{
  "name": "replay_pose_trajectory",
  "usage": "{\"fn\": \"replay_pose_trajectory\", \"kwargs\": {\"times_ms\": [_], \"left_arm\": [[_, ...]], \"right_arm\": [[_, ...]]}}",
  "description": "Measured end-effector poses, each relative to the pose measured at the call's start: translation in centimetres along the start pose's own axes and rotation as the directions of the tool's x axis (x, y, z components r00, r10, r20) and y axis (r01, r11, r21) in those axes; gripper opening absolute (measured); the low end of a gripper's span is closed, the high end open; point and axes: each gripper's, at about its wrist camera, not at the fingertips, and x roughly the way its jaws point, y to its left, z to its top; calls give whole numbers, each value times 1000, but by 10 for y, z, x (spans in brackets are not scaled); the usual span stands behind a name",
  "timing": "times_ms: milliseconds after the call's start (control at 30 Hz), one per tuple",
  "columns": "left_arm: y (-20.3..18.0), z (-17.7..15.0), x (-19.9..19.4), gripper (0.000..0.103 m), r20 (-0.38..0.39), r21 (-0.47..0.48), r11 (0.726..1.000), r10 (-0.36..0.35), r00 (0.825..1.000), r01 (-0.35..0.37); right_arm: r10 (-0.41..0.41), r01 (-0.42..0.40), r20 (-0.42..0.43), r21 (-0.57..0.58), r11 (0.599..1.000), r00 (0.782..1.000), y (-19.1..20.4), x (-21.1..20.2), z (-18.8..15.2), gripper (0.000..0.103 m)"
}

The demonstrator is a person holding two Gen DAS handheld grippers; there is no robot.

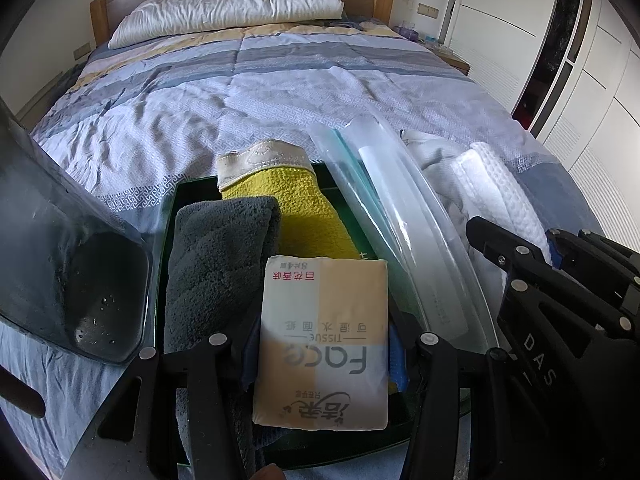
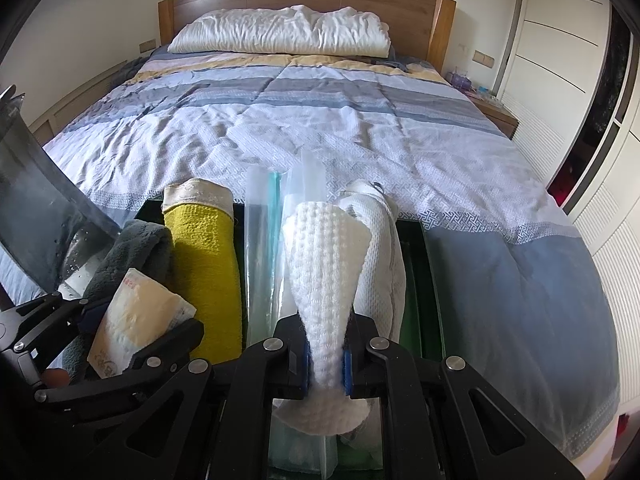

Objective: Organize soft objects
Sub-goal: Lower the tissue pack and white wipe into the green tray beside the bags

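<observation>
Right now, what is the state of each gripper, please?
Left gripper: closed on the tissue pack.
Right gripper: closed on the white waffle cloth.

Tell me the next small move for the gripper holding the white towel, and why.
Probably lower the rolled white waffle towel into the dark bin, right of the clear divider. The right gripper is shut on it above that side, where other white cloth lies; the yellow towel and grey towel fill the left.
</observation>
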Motion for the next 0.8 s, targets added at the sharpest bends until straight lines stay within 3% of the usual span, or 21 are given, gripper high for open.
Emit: {"fn": "replay_pose_trajectory", "kwargs": {"times_ms": [800], "left_arm": [[8,-2,11,45,-15,-5,1000,-1,1000,1]], "right_arm": [[-6,5,-49,-23,1000,999,3,27,9,13]]}}
